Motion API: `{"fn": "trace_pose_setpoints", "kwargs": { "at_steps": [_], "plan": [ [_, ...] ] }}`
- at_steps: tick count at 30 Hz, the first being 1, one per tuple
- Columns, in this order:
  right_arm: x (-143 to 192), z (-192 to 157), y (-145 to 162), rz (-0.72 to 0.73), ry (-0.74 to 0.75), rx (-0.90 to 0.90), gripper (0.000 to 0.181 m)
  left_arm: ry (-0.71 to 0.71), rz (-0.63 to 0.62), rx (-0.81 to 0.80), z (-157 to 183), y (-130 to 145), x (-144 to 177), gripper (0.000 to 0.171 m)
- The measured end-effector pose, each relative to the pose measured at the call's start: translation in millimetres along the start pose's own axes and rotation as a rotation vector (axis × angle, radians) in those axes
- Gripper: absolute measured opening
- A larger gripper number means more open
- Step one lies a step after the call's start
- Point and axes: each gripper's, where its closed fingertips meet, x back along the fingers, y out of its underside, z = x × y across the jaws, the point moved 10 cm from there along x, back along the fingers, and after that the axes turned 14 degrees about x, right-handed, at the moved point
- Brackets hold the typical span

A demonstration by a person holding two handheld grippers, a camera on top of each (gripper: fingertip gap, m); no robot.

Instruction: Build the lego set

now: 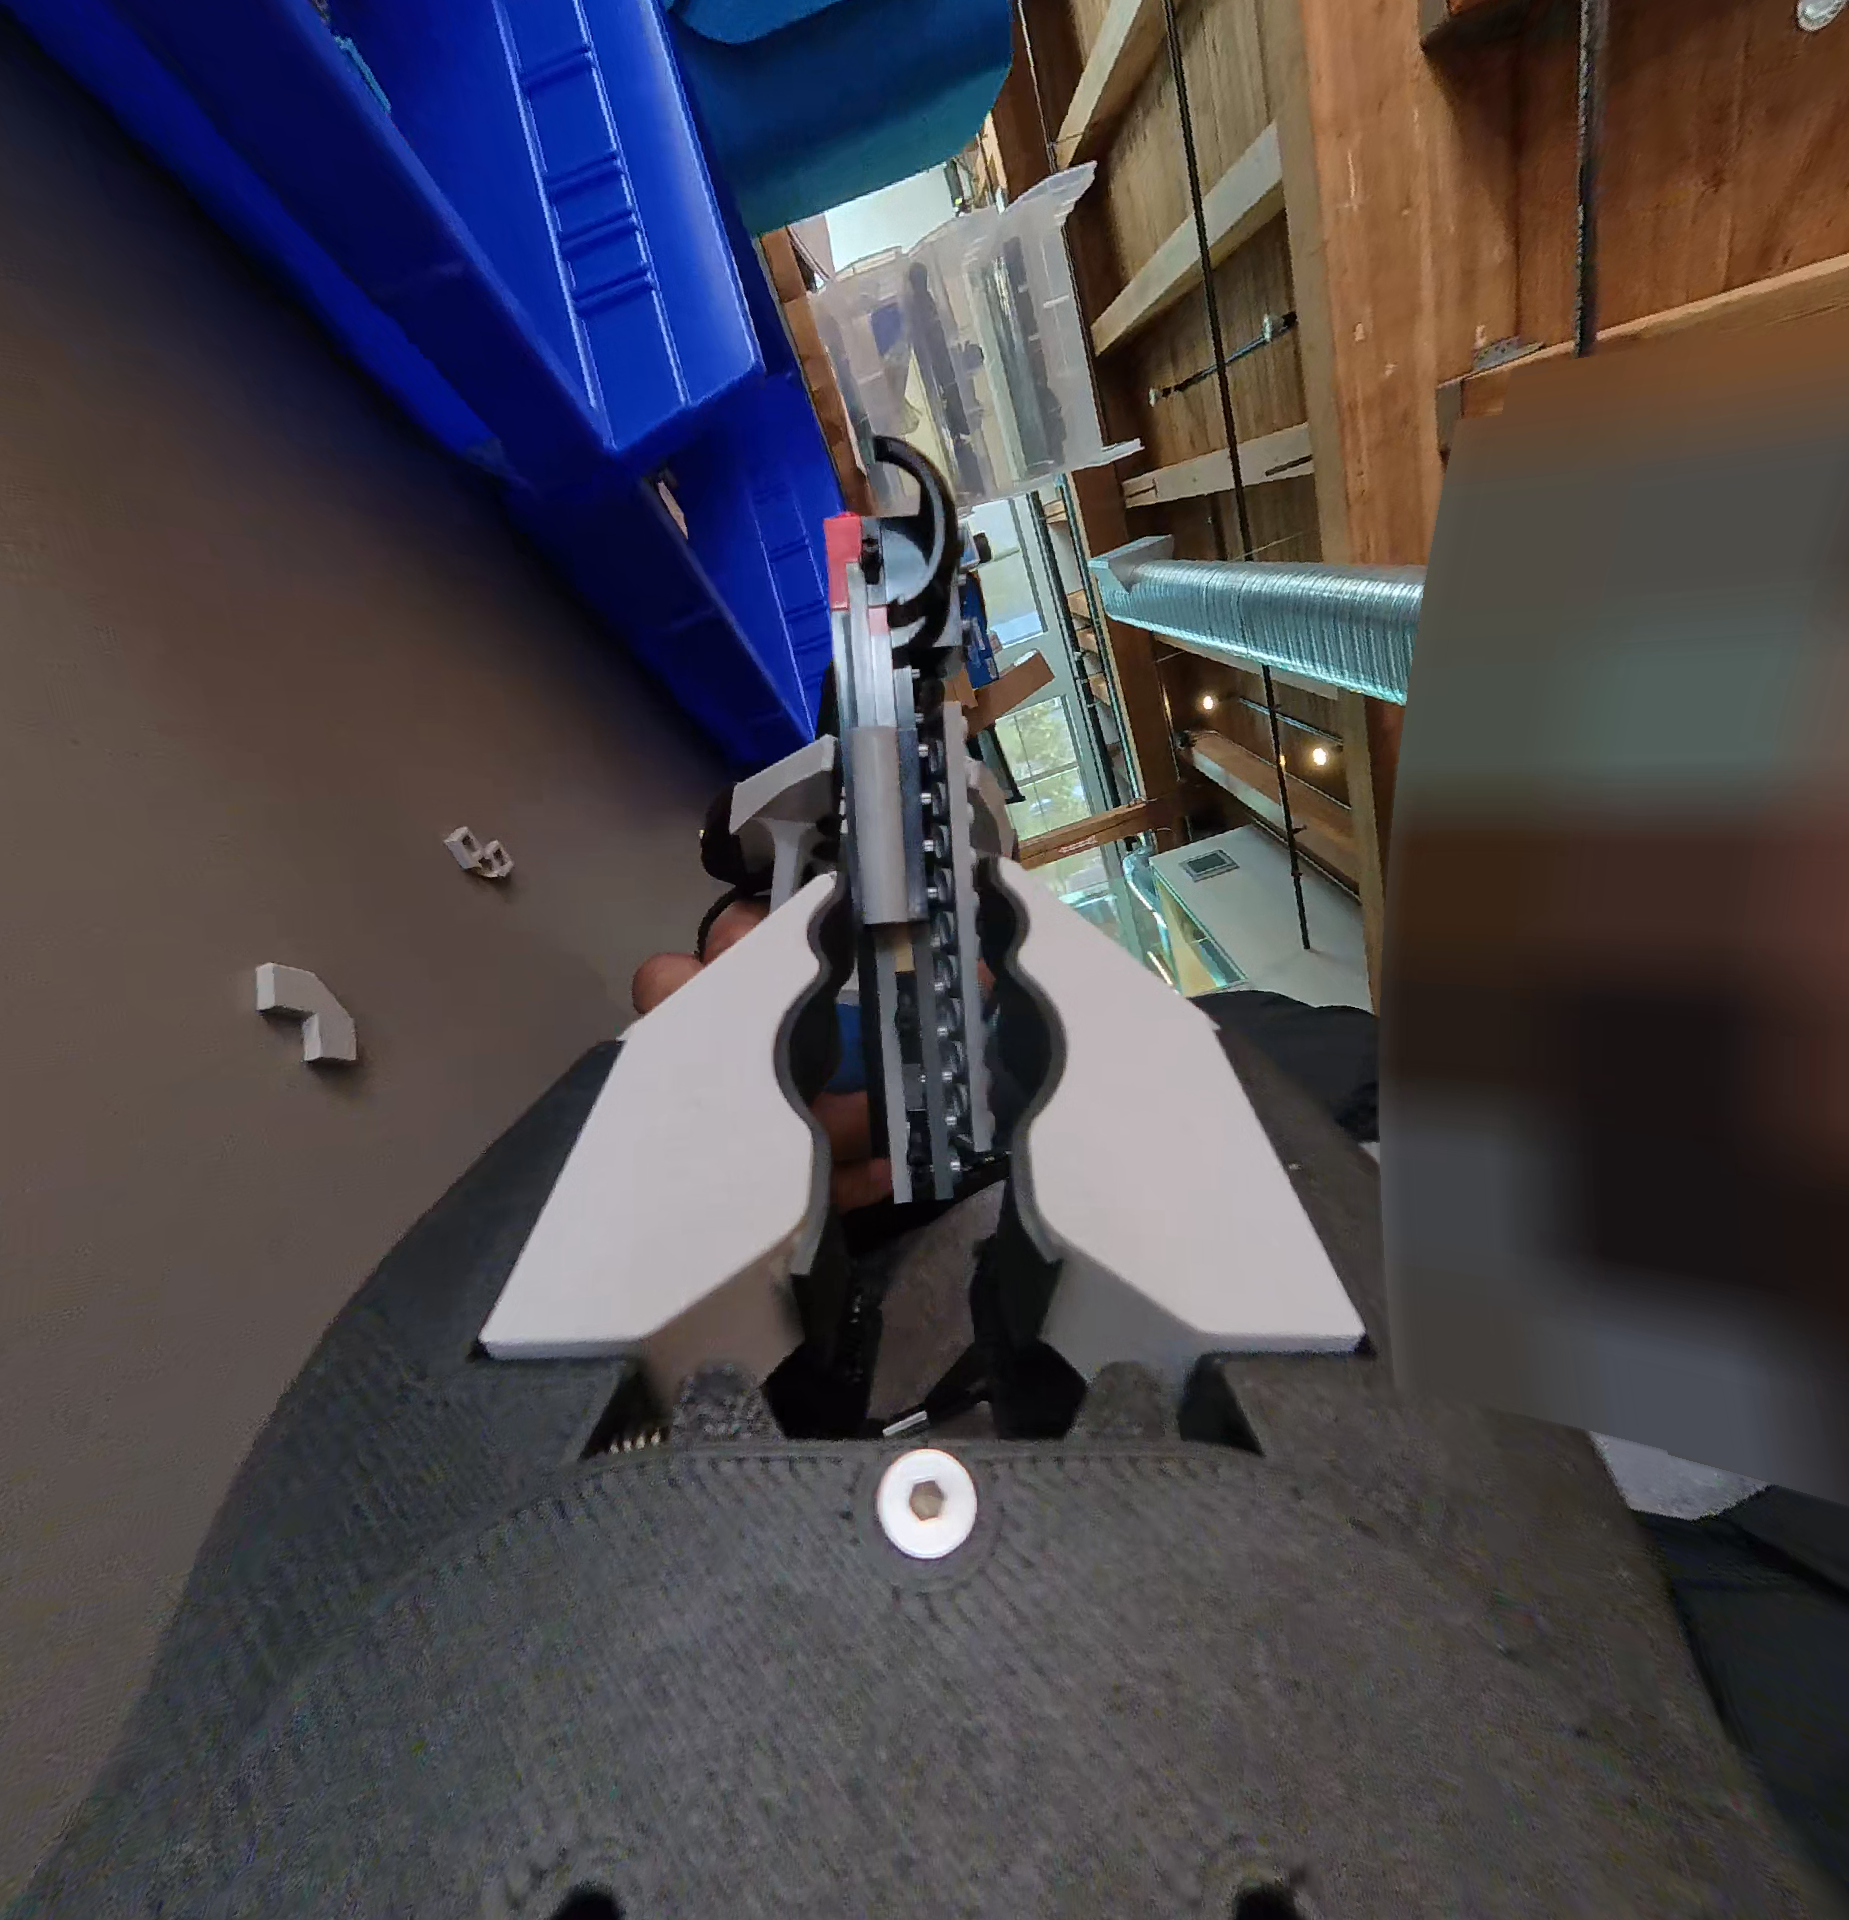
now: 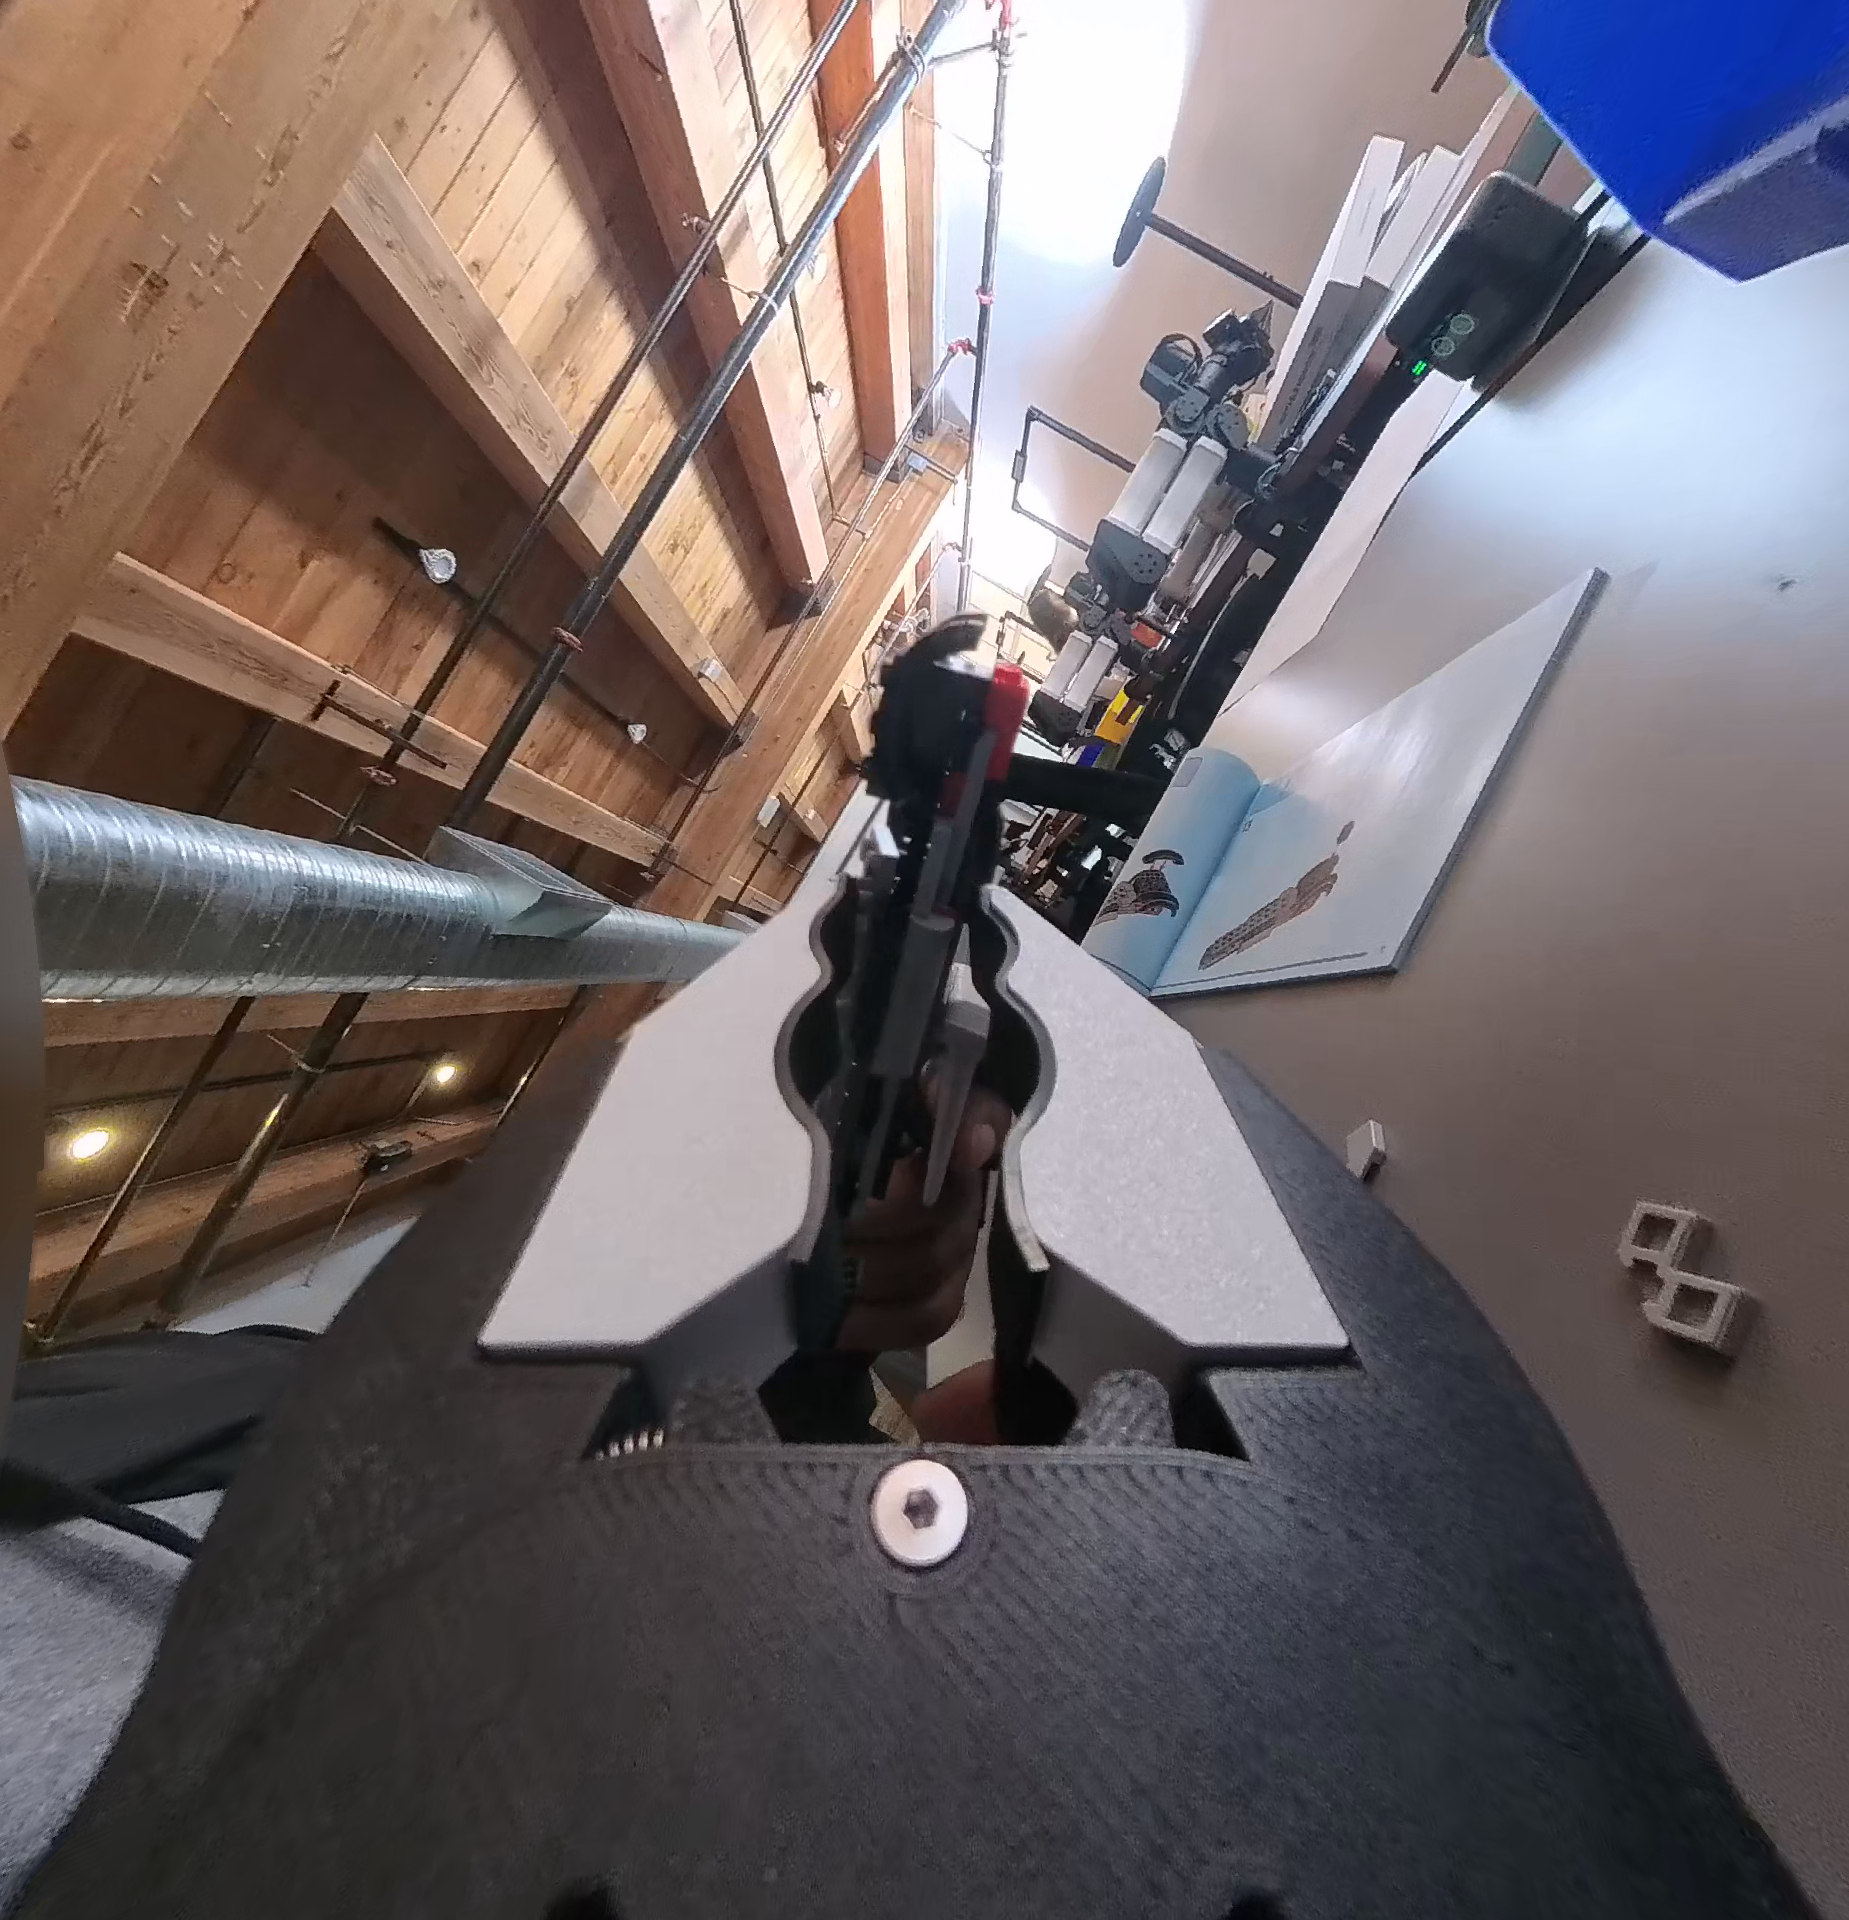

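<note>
A long grey and black lego model [image 1: 904, 831] with a red brick and black arches at its far end is held in the air between both grippers. My left gripper [image 1: 920, 883] is shut on its grey side, with the model running back between the fingers. My right gripper [image 2: 915, 904] is shut on the same model [image 2: 935, 821] from the other side. A fingertip of the right gripper shows in the left wrist view [image 1: 785, 805], beside the model. A hand shows behind the jaws in both views.
Both views are tilted sideways. Loose grey lego pieces [image 1: 307, 1013] [image 1: 480, 850] [image 2: 1684, 1288] [image 2: 1367, 1148] lie on the brown table [image 1: 224, 623]. Blue bins [image 1: 546, 260] stand along it. An open instruction booklet [image 2: 1315, 862] lies farther off. A clear plastic organizer [image 1: 982, 343] is behind. Left and right tips are no more than a few centimetres apart.
</note>
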Motion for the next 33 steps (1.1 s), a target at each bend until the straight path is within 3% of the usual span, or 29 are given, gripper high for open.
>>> {"fn": "trace_pose_setpoints", "kwargs": {
  "at_steps": [17, 27, 33],
  "plan": [
    [0.7, -4.5, -0.8, 0.002, -0.002, 0.038, 0.024, 0.012, -0.042, -0.097, 2.1, 2.5, -3.7, 0.021],
    [1.1, -4.2, 0.3, 0.000, 0.016, 0.051, 0.024, 0.051, -0.071, -0.078, -0.3, 4.6, -5.6, 0.033],
    [-0.2, -5.9, 2.5, -0.011, 0.020, 0.062, 0.024, 0.030, -0.087, -0.082, -3.0, 6.7, -7.9, 0.025]
  ]
}}
